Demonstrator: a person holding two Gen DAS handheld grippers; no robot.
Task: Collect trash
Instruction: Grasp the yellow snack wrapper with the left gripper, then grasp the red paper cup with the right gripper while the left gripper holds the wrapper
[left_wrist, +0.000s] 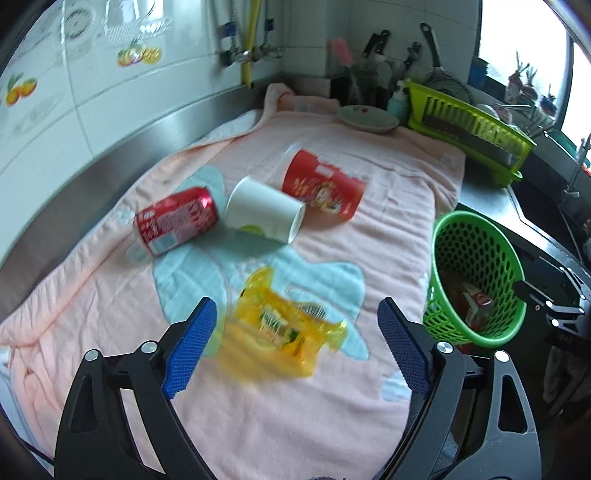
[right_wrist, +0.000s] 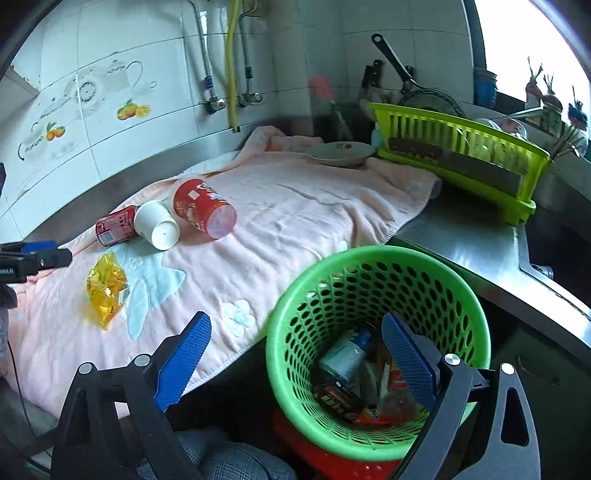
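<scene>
On the pink towel (left_wrist: 388, 221) lie a red soda can (left_wrist: 175, 220), a white paper cup (left_wrist: 264, 215) on its side, a red printed cup (left_wrist: 323, 186) and a crumpled yellow wrapper (left_wrist: 280, 326). My left gripper (left_wrist: 297, 325) hangs open above the wrapper, which shows between the blue pads without touching them. The green mesh basket (right_wrist: 369, 266) stands off the towel's right edge with several pieces of trash in it. My right gripper (right_wrist: 295, 345) stands open over the basket's near rim, nothing between its fingers. The same can (right_wrist: 114, 225), white cup (right_wrist: 157, 225), red cup (right_wrist: 203, 210) and wrapper (right_wrist: 105, 286) appear in the right wrist view.
A steel counter (right_wrist: 472, 251) runs under the towel, with a tiled wall and pipes behind. At the back stand a plate (left_wrist: 367, 118), a lime dish rack (left_wrist: 469, 129) and hanging utensils. A sink lies at the far right. The basket (left_wrist: 476, 273) rests on something red (right_wrist: 332, 461).
</scene>
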